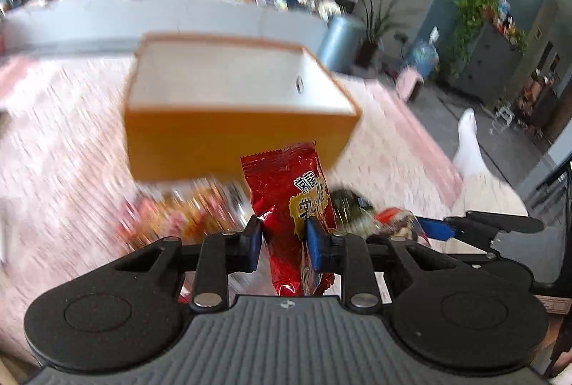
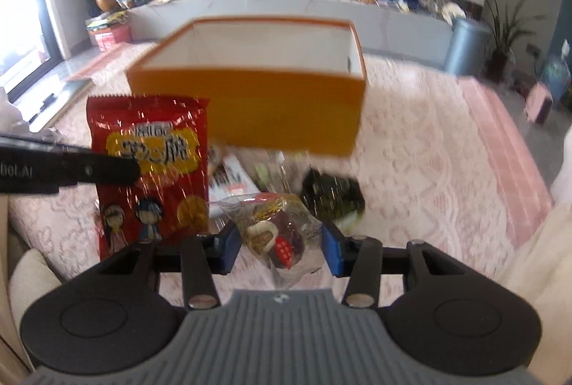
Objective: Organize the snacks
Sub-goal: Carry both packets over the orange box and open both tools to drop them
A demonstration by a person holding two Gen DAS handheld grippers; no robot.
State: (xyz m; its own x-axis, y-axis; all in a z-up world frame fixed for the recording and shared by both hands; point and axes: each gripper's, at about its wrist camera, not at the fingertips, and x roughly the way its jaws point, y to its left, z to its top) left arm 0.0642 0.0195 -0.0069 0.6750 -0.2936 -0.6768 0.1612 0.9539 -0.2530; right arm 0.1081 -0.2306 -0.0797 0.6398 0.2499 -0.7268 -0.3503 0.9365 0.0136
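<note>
On the pink lace cloth (image 2: pixel 429 142), both tilted down toward the orange box (image 2: pixel 250 106): left gripper (image 1: pixel 282 242) pinches a red packet (image 1: pixel 289 192), right gripper (image 2: pixel 280 247) pinches a clear-wrapped snack (image 2: pixel 275 227)

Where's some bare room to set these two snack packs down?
The orange box looks empty inside. Bare pink cloth lies right of the box, up to the striped edge. It is crowded in front of the box, where loose snacks pile up.
</note>
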